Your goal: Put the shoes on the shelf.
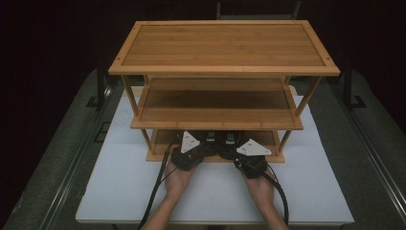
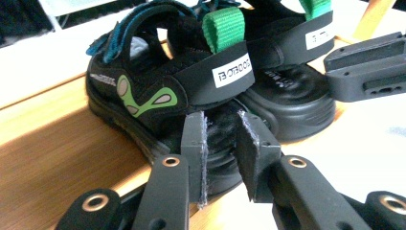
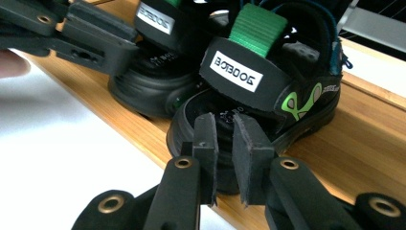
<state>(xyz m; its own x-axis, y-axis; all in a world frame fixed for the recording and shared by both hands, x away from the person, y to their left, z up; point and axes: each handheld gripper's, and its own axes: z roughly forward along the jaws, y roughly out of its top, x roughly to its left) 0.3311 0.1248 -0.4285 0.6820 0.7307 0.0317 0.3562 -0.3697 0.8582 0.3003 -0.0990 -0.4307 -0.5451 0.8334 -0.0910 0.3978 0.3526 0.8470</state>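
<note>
Two black sandals with green heel loops stand side by side on the bottom shelf (image 1: pixel 163 152) of a bamboo rack, heels towards me. My left gripper (image 1: pixel 201 145) (image 2: pixel 221 139) has its pads pinched on the heel rim of the left sandal (image 1: pixel 209 139) (image 2: pixel 158 91). My right gripper (image 1: pixel 233 146) (image 3: pixel 226 141) is shut the same way on the heel of the right sandal (image 1: pixel 231 140) (image 3: pixel 287 91). Each gripper view also shows the other sandal (image 2: pixel 287 96) (image 3: pixel 148 81) and the other gripper's jaw beside it.
The three-tier bamboo rack (image 1: pixel 225 48) stands on a white tabletop (image 1: pixel 215 191). Its middle shelf (image 1: pixel 215 103) overhangs the sandals and the gripper tips. Slanted legs (image 1: pixel 130 96) flank the shelves. Dark grey floor with rails lies on both sides of the table.
</note>
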